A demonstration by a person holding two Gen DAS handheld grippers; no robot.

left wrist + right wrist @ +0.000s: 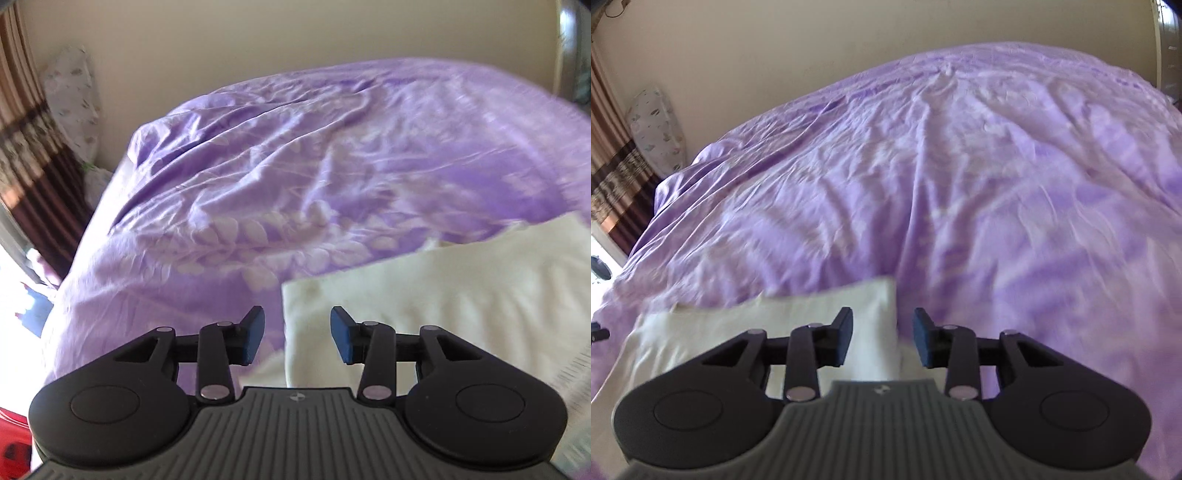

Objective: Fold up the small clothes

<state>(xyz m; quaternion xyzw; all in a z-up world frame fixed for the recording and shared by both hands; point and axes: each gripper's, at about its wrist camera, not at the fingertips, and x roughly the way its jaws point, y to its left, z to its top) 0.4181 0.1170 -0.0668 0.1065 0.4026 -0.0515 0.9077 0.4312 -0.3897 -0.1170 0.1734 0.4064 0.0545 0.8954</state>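
Cloth [424,295] in cream white, already folded to a flat rectangle with a straight edge, lies on the purple bedspread [295,166] near the bed's near edge. The left claw [297,334] hovers over the cloth's left edge, its blue pads spread apart and gripping nothing. The right claw [882,338] hangs over the cloth's [757,325] right edge, likewise spread and empty (both views are somewhat blurred). Beyond the cloth the bedspread [923,184] is wrinkled.
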